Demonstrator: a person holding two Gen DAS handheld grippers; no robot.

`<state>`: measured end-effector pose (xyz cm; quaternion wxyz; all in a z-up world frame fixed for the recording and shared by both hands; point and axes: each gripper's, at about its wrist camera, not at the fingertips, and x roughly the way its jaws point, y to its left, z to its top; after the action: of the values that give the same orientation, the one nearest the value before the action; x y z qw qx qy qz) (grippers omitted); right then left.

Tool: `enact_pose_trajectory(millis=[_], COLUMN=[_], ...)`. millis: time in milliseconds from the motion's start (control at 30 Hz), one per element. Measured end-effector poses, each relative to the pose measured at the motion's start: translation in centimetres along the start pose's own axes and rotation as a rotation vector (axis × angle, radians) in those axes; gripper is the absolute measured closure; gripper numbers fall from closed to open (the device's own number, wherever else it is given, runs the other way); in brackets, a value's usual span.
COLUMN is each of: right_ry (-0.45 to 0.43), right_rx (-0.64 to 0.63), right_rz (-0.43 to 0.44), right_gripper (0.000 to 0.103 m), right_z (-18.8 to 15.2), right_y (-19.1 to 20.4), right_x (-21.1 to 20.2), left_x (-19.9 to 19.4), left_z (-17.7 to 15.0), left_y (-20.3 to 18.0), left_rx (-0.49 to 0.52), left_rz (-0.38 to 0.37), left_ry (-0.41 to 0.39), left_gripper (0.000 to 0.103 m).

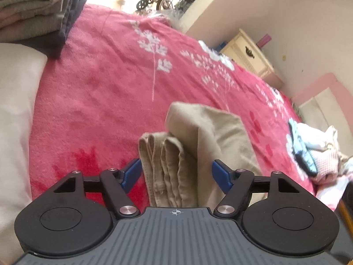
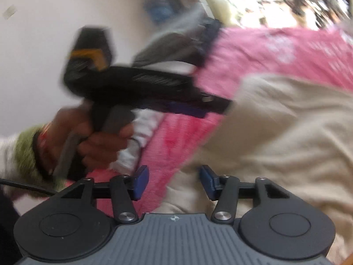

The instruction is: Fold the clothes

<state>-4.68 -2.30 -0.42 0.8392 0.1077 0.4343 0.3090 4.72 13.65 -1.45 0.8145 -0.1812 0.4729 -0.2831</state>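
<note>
The folded beige garment (image 1: 176,154) lies on the pink bed cover (image 1: 99,88). Its layered edge sits between the left hand-held gripper (image 1: 176,174), whose pads stand apart and unpressed. The right hand-held gripper (image 2: 174,183) gapes half-wide over the cloth's near edge, gripping nothing.

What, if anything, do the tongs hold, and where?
Nothing is gripped. The left tongs stand open around the folded beige cloth, pads apart from it. The right tongs are open too.

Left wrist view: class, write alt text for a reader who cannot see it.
A folded beige garment stands between the open blue fingers of the left gripper, above a pink flowered bedspread. A stack of folded clothes sits at the far left, and a loose heap of laundry lies at the right edge.
</note>
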Motion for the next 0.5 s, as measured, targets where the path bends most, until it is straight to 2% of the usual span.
enact_pose_trajectory(millis=[100,200,300,367,433,500], right_ry=[0.008,-0.021,-0.042,-0.034,-0.014,0.007], right_rx=[-0.021,-0.069,-0.112,-0.163,-0.27,-0.385], right_rz=[-0.002,-0.006,-0.057,-0.09,-0.131,-0.183], right_gripper=[0.048,0.048,0.048,0.047,0.038,0.036], right_z=[-0.2,-0.5,-0.9,-1.5,-2.7,-4.1], right_y=[0.8,1.3,1.7,2.0,2.9,3.8], right_x=[0.5,-0.8,-2.4,-3.3,-3.7,-3.6], left_x=[0.5,1.9,4.6,6.2,6.9,6.8], left_z=[1.0,2.5,4.3,4.8,4.9,4.7], left_y=[0.1,-0.1,0.2,0.4,0.3,-0.1], left_rx=[-0.029,-0.025,-0.074,-0.112,-0.107,-0.082], left_rz=[-0.037,-0.067,-0.109,-0.108,-0.092,-0.076], left_ry=[-0.011,-0.026,0.035,0.083,0.087,0.07], left_gripper=[0.032,0.032,0.033,0.046,0.048,0.054])
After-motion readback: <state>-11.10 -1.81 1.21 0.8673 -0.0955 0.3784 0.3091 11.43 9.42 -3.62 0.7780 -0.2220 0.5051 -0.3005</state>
